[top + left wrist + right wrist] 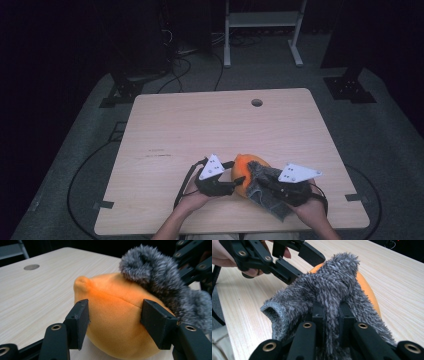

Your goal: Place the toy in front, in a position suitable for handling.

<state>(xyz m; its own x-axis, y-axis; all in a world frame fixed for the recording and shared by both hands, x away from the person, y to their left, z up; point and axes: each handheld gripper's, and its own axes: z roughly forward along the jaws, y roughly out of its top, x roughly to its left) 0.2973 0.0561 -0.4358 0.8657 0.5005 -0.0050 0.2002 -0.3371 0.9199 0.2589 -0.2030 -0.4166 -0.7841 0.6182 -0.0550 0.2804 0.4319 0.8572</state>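
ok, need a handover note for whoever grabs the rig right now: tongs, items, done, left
Left tongs: jaws pressed on either side of the orange plush, which rests on the table near the front edge.
Right tongs: shut on the grey fuzzy sock, which is draped over the top of the plush.
Done: both grips set, sock lying partway over the plush.
Left: probably pull the sock on or off; the pictures don't settle which.
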